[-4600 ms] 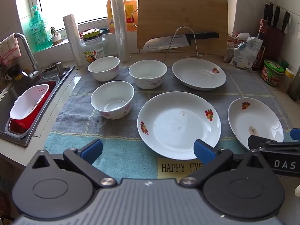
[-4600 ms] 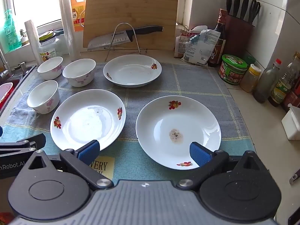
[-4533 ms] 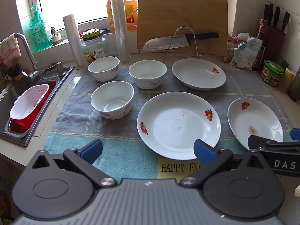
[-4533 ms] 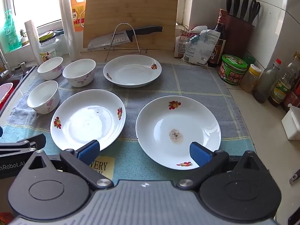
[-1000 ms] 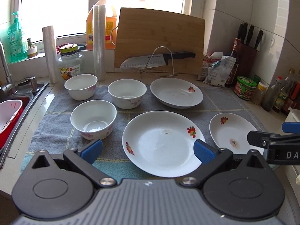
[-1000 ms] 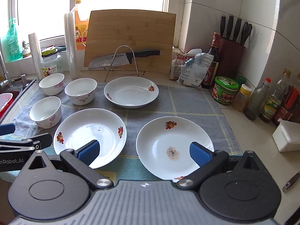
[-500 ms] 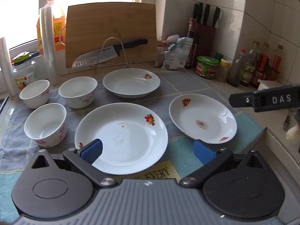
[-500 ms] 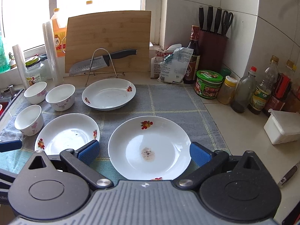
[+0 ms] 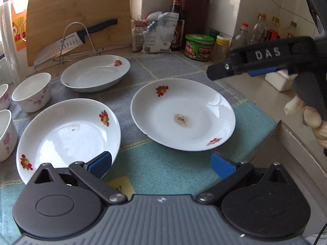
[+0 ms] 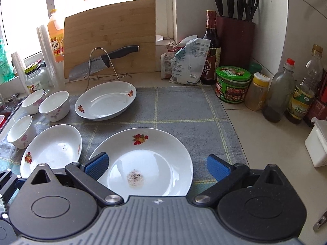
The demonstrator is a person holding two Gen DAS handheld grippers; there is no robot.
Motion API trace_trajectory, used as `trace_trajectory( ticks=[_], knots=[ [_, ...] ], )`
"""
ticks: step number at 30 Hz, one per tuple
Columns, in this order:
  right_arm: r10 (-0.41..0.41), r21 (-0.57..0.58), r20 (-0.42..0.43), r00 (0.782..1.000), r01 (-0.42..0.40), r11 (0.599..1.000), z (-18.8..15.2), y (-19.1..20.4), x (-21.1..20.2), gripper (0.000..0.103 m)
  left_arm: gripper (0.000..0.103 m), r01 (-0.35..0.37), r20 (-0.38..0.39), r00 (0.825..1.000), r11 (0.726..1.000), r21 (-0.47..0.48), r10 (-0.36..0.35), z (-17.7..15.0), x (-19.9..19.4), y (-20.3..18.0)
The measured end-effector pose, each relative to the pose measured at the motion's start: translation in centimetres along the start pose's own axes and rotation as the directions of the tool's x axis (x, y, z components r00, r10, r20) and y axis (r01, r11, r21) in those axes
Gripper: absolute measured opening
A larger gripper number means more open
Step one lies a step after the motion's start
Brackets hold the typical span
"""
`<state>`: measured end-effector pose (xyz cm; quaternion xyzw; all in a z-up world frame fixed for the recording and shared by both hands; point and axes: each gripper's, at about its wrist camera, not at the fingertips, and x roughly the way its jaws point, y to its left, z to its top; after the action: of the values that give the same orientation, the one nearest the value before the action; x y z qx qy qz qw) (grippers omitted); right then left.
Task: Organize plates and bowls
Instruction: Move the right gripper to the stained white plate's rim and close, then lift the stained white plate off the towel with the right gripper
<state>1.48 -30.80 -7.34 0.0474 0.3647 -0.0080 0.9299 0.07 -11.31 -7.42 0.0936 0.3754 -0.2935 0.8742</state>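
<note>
On a grey towel (image 10: pixel 184 110), three bowls (image 10: pixel 54 106) sit at ten o'clock, three plates (image 10: pixel 143 159) spread centre to right, and both the left gripper (image 9: pixel 161 163) and right gripper (image 10: pixel 156 164) hover open, holding nothing.

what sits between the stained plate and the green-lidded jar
Nothing stands there. In the right wrist view, only bare grey towel and then a strip of countertop separate the stained plate from the green-lidded jar.
</note>
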Motion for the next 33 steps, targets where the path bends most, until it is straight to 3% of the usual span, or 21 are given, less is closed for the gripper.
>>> trace_trajectory(
  ticks=[5, 12, 20, 28, 33],
  knots=[
    [0.007, -0.014, -0.045, 0.999, -0.007, 1.0, 0.2, -1.8, 2.3, 0.103, 0.102, 0.005, -0.058, 0.998, 1.0, 0.012, -0.004, -0.3, 2.9, -1.9],
    [0.083, -0.027, -0.092, 0.992, -0.085, 0.996, 0.1, -3.5, 5.2, 0.103, 0.102, -0.011, -0.102, 0.995, 1.0, 0.008, 0.011, -0.2, 5.9, -2.9],
    [0.172, -0.057, -0.146, 0.974, -0.182, 0.982, 0.2, -4.1, 8.5, 0.103, 0.103, -0.051, -0.075, 0.996, 0.998, 0.039, 0.054, 0.7, 7.5, -3.7],
    [0.305, -0.083, -0.183, 0.935, -0.324, 0.943, 1.3, -4.7, 11.0, 0.103, 0.103, -0.074, -0.011, 0.997, 0.997, 0.011, 0.074, 0.0, 7.1, -3.9],
    [0.384, -0.122, -0.235, 0.893, -0.419, 0.9, 2.2, -4.4, 12.4, 0.103, 0.103, -0.08, 0.036, 0.996, 0.997, 0.008, 0.08, -0.5, 6.8, -4.1]
  ],
)
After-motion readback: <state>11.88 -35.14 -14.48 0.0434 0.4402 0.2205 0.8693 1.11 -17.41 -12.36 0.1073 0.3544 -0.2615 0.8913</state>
